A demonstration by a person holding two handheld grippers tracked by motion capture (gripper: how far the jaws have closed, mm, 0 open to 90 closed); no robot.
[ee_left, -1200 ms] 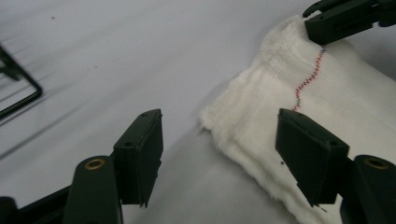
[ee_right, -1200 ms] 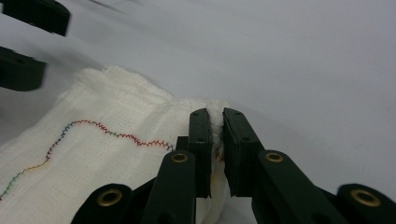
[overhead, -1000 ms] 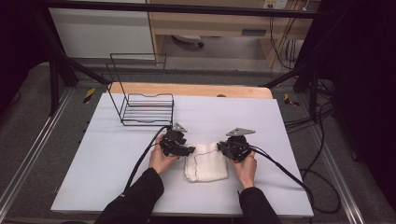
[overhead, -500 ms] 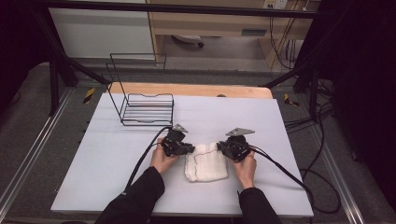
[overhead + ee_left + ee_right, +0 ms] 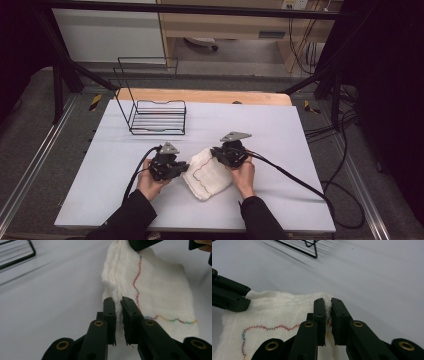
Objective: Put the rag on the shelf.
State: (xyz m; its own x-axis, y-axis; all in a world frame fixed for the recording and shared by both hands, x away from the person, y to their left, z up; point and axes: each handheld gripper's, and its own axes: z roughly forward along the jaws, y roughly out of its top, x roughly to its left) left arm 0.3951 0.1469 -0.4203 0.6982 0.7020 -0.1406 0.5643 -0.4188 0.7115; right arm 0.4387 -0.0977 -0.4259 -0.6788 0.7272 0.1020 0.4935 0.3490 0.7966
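Step in hand: both grippers have hold of the cloth (image 5: 207,173), which lies folded on the surface (image 5: 300,135) between the hands. The left gripper (image 5: 118,305) has just closed; its fingers now pinch the cloth's thick folded edge. The right gripper (image 5: 327,305) is clamped on another edge. Next, by judgement: lift and move together, keeping tension even. The rack (image 5: 157,117) stands well apart. Under-layers and fold count cannot be made out.
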